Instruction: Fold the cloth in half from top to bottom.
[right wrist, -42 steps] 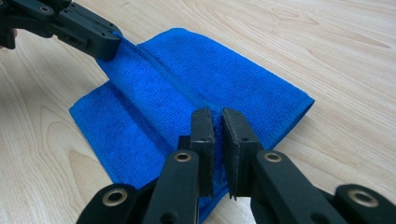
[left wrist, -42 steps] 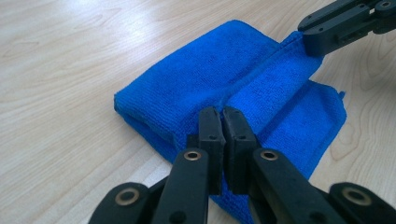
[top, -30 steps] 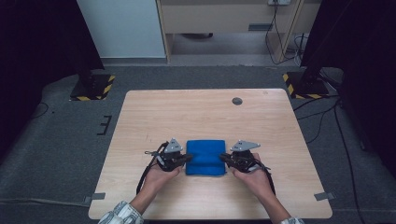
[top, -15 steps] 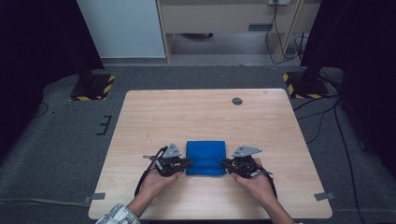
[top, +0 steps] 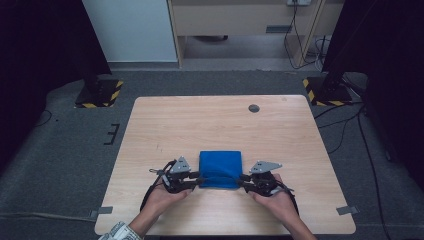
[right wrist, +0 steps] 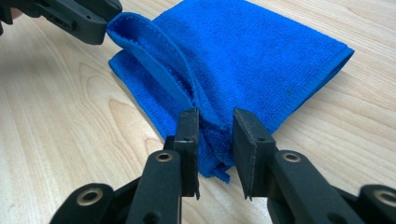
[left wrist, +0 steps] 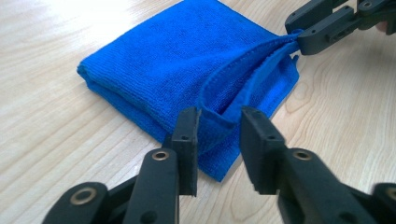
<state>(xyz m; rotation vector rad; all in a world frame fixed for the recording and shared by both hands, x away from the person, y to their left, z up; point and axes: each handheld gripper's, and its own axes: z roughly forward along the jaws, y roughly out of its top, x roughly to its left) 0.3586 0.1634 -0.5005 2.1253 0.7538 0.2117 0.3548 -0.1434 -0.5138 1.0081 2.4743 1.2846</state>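
High view, nearest first: two hands at the counter's near edge, left claw and right claw at the near corners of a folded blue cloth. Cloth lies flat, near-centre of the wooden counter.

Left gripper view: jaws have just been opening; now spread, a raised corner fold of cloth standing between them, brushing one pad at most, not pinched. Right gripper view: same story, jaws just been opening, spread, cloth corner loose between them.

Handling, my read: soft microfibre, light, limp, stacked in several layers. Grips easily, won't slip, but layers separate, so a pinch on the top hem alone would peel the fold open. Best hold is a corner through all layers.

Farther off: small dark round fitting near the far edge, well apart. Nothing obstructs on the counter.
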